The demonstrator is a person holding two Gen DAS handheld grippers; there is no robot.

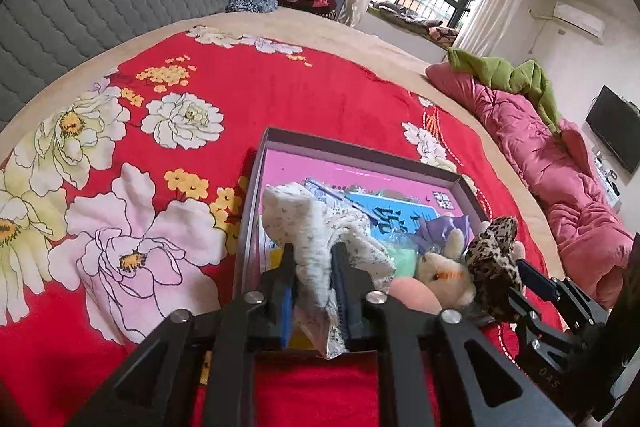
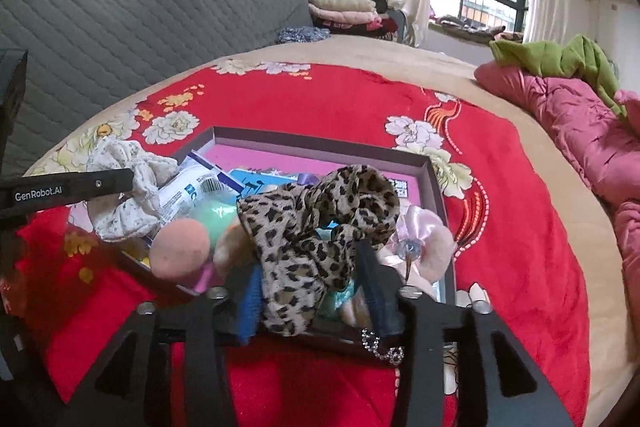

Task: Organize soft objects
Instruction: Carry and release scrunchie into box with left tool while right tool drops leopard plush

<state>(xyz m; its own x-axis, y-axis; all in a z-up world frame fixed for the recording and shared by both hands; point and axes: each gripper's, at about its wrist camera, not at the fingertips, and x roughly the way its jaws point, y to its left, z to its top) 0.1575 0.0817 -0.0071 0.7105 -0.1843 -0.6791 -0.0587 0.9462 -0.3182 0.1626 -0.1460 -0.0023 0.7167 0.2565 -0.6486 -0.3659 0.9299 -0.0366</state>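
**Two Grippers, Two Scrunchies Over the Box**

While both grippers hang over the near end of the box (image 1: 362, 157), each has a soft thing clamped between its pads. From the left wrist view, the left gripper (image 1: 314, 263) is closed down on a white scrunchie (image 1: 308, 227) with small speckles; the cloth bunches up between the two fingers and a loose end trails down toward six o'clock. At three o'clock from it stands the right gripper (image 1: 516, 283), which pinches a leopard scrunchie (image 1: 494, 259).

From the right wrist view, the right gripper (image 2: 310, 283) is narrowed around that leopard scrunchie (image 2: 320, 227), which fills the gap between the blue-padded fingers and rises toward twelve o'clock. The left gripper's finger (image 2: 68, 189) enters at nine o'clock, touching the white scrunchie (image 2: 128, 187).

Inside the box (image 2: 320, 143), which has a pink floor, lie a peach sponge (image 2: 180, 251) at ten o'clock from the right gripper, a mint-green soft piece (image 2: 210, 215) just behind it, and a pale pink satin bow (image 2: 420, 235) at two o'clock. The box rests on a red flowered blanket (image 2: 340, 99). A pink quilt (image 2: 580, 131) with a green cloth (image 2: 560, 59) on it lies at the two o'clock edge of the bed.
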